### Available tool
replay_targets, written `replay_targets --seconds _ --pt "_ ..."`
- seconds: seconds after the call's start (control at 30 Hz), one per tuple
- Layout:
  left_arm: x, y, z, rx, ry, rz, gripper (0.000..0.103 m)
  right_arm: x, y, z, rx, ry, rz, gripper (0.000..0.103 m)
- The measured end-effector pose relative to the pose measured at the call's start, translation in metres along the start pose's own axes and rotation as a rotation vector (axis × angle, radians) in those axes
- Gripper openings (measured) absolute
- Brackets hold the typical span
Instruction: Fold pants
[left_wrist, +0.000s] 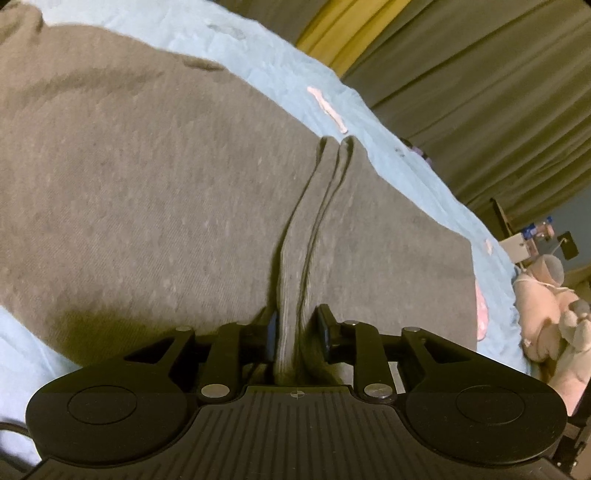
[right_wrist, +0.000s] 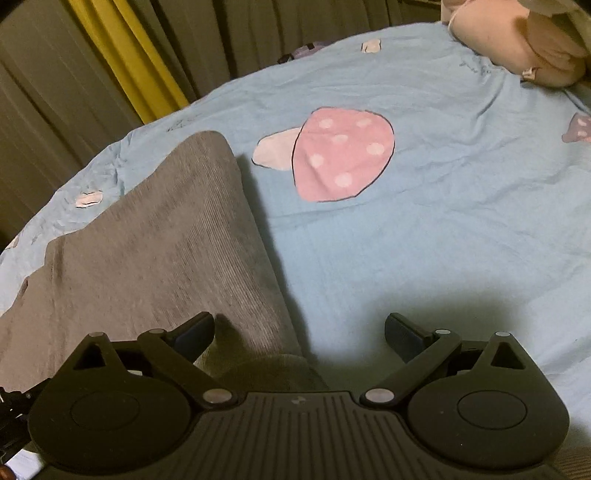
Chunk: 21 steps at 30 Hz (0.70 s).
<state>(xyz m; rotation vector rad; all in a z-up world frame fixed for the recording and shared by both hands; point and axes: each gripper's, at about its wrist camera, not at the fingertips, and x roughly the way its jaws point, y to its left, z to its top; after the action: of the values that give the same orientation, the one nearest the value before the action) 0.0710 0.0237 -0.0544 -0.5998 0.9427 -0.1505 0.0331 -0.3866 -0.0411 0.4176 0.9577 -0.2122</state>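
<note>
On my left wrist view, the left gripper (left_wrist: 297, 328) stands slightly parted around a raised ridge of the grey pants (left_wrist: 147, 177); whether the pads press it I cannot tell. The pants cover the blue sheet (left_wrist: 388, 147) from centre toward 10 o'clock. On my right wrist view, the right gripper (right_wrist: 299, 332) is released, jaws wide, holding nothing; the pants (right_wrist: 159, 240) lie at 9 o'clock, a pink mushroom print (right_wrist: 341, 153) at 12 o'clock.

Blue bedsheet (right_wrist: 424, 229) (mushroom print), olive curtains (left_wrist: 480, 92) behind.

Black ribbed grippers (left_wrist: 297, 328) — silver pivot screws, dark pads.
</note>
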Motion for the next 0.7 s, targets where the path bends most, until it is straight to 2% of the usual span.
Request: replay_targets --seconds 0.17,0.33,0.63,0.7 --pt "0.0 -0.006 0.003 0.044 -0.051 0.035 0.04 0.001 0.009 -0.003 -0.052 0.004 -0.001 0.099" --pt "0.008 -0.014 0.005 0.082 -0.057 0.058 0.043 0.003 0.012 -0.004 -0.061 0.01 -0.004 0.099" --pt "0.014 -0.017 0.006 0.107 -0.068 0.046 0.038 0.005 0.015 -0.005 -0.071 0.011 -0.008 0.099" --pt "0.016 -0.017 0.006 0.112 -0.066 0.048 0.033 0.006 0.016 -0.005 -0.074 0.011 -0.007 0.099"
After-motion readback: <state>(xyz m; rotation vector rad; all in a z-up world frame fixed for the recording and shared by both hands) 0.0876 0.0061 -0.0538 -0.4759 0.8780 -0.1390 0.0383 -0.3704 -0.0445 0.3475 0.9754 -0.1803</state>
